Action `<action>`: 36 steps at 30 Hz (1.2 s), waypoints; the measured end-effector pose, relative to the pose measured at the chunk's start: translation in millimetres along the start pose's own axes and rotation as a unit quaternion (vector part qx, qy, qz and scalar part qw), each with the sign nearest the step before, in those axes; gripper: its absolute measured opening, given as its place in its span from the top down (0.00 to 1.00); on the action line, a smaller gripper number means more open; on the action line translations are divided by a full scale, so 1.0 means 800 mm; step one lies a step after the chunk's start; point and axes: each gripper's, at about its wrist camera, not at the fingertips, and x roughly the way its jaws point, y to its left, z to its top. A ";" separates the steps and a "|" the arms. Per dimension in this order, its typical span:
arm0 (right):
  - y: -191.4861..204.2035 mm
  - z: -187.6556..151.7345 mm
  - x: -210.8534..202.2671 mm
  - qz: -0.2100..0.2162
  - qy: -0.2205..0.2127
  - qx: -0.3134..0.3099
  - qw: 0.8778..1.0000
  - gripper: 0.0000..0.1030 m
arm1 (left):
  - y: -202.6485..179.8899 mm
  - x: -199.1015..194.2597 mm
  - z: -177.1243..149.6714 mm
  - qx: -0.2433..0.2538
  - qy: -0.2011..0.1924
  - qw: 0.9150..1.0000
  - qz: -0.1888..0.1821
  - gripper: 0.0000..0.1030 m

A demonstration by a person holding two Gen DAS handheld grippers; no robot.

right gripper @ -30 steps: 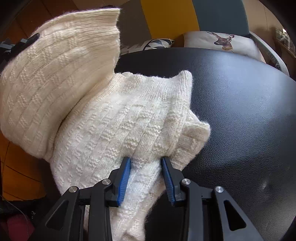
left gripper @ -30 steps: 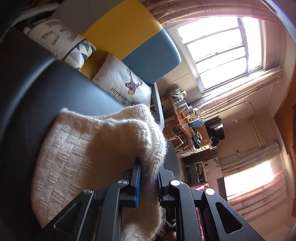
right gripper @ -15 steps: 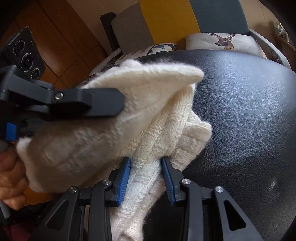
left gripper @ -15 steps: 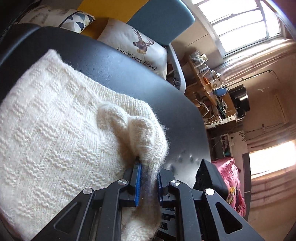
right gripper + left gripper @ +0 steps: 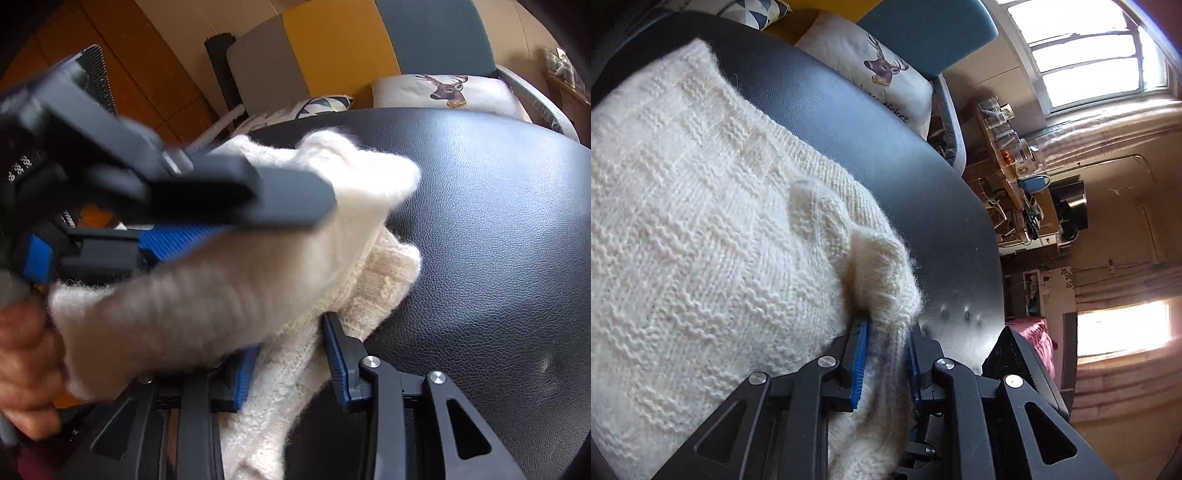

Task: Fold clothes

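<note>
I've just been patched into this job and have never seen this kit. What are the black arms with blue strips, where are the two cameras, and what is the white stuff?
There is no robot. A person holds one pair of hand tongs in each hand, and each pair carries a wide-angle camera looking forward along its two black fingers with blue pads.

The left camera shows the left tongs. Their jaws are opening, with a fold of the cream knitted sweater between the pads.

The right camera shows the right tongs, with another part of the sweater between their pads. The left tongs reach across from the left side of that picture, blurred, with the person's hand at the lower left edge.

The sweater lies on a black leather surface. Behind it stand cushions, one with a deer print.
</note>
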 end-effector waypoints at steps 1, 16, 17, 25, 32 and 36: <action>-0.002 -0.001 -0.004 0.004 -0.002 0.004 1.000 0.66 | -0.003 -0.005 0.002 -0.004 0.005 1.000 -0.020 0.73; 0.057 -0.009 -0.152 0.033 -0.061 -0.059 0.996 0.61 | 0.059 -0.205 0.002 0.050 -0.116 0.992 -0.021 0.41; 0.062 0.001 -0.147 0.030 -0.061 -0.063 0.996 0.61 | 0.071 -0.210 -0.003 0.058 -0.124 0.991 -0.002 0.41; 0.115 0.023 -0.040 -0.016 0.088 -0.144 0.985 0.61 | 0.126 -0.197 -0.062 0.152 -0.123 0.976 0.094 0.53; 0.087 -0.022 0.005 0.007 0.162 -0.125 0.979 0.62 | 0.101 -0.172 -0.098 0.305 -0.084 0.944 0.089 0.50; 0.061 -0.025 -0.021 0.039 0.124 -0.034 0.991 0.62 | 0.111 -0.135 -0.113 0.368 -0.023 0.920 0.132 0.50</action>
